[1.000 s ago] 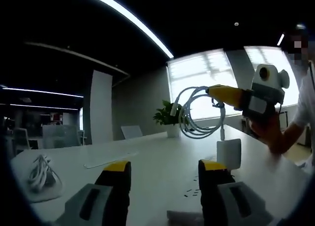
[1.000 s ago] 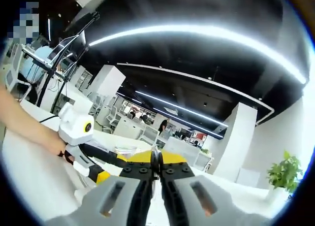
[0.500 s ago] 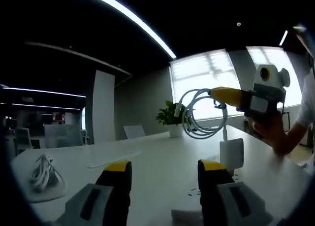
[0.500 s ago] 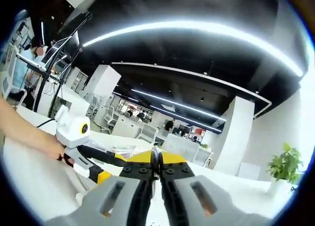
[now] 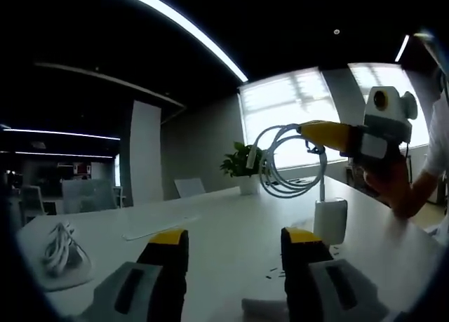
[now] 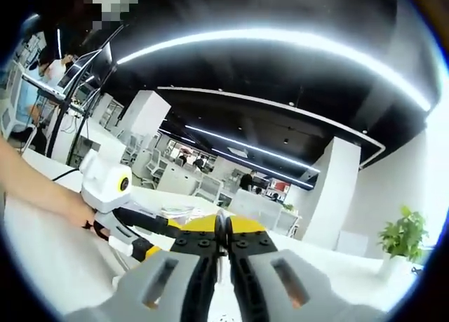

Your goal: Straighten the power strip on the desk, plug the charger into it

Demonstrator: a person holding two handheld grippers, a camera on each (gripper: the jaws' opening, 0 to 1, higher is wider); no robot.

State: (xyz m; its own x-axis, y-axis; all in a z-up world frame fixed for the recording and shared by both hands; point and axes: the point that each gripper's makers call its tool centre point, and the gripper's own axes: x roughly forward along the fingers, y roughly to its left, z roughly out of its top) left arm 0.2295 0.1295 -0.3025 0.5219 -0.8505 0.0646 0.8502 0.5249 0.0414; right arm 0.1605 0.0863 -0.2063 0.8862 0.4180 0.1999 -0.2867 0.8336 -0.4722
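Observation:
In the left gripper view my right gripper [image 5: 303, 128] comes in from the right, shut on a coiled white charger cable [image 5: 280, 162]. The white charger brick [image 5: 330, 221] hangs from the coil, its lower end close to the white desk [image 5: 217, 213]; I cannot tell whether it touches. My left gripper [image 5: 235, 243] stands open low over the desk with nothing between its yellow-tipped fingers. A pale flat object [image 5: 261, 308] lies at the bottom edge between them. In the right gripper view my right gripper [image 6: 223, 229] is pressed shut, and the left gripper [image 6: 158, 239] shows at lower left.
A bundle of white cable [image 5: 59, 246] rests on a pad at the desk's left end. A thin flat white strip [image 5: 158, 227] lies mid-desk. A potted plant [image 5: 238, 165] stands at the far edge by the bright window. A person's hand [image 5: 393, 189] holds the right gripper.
The right gripper and its cable coil have stayed almost in place; the hanging charger brick has shifted only slightly. The left gripper remains open.

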